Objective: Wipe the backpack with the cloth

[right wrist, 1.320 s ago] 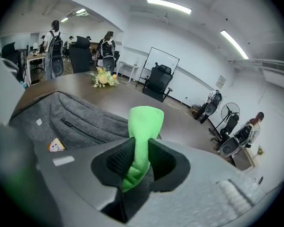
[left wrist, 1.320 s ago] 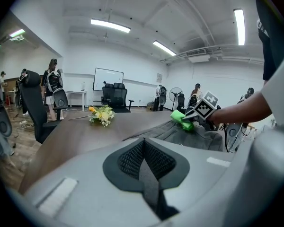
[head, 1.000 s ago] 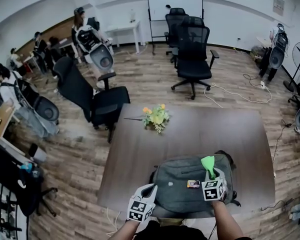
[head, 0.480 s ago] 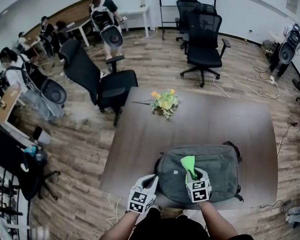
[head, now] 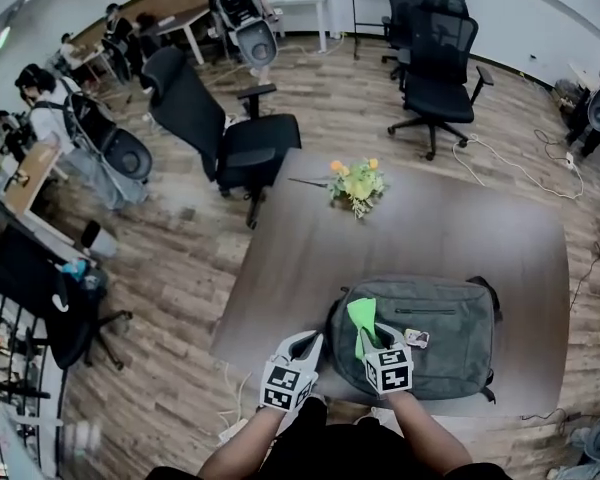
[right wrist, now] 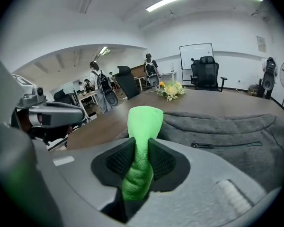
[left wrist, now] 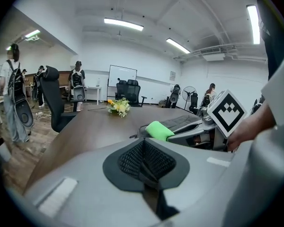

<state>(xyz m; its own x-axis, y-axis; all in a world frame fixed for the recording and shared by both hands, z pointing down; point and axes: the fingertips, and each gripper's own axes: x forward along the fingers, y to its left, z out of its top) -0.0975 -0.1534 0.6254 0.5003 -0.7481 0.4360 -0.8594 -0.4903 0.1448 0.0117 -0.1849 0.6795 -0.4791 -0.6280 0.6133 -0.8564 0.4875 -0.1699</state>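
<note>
A grey backpack (head: pixel 435 336) lies flat near the front edge of the brown table (head: pixel 300 258); in the right gripper view the backpack (right wrist: pixel 227 131) fills the right side with a zipper across it. My right gripper (head: pixel 373 336) is shut on a bright green cloth (head: pixel 360 317), over the backpack's left end; the cloth (right wrist: pixel 141 141) sticks out between the jaws. My left gripper (head: pixel 302 350) is shut and holds nothing, at the table's front edge just left of the backpack. In the left gripper view the green cloth (left wrist: pixel 158 129) and the right gripper (left wrist: pixel 199 132) show on the right.
A bunch of yellow flowers (head: pixel 357 182) lies at the table's far side. Black office chairs (head: pixel 220 138) stand left of and behind the table. Several people with gear are at the far left (head: pixel 50 118). Cables (head: pixel 520 178) run over the wooden floor on the right.
The right gripper has carried the green cloth leftward across the backpack, from its right part to its left end. The head view has shifted. The left gripper stays near the table's front edge.
</note>
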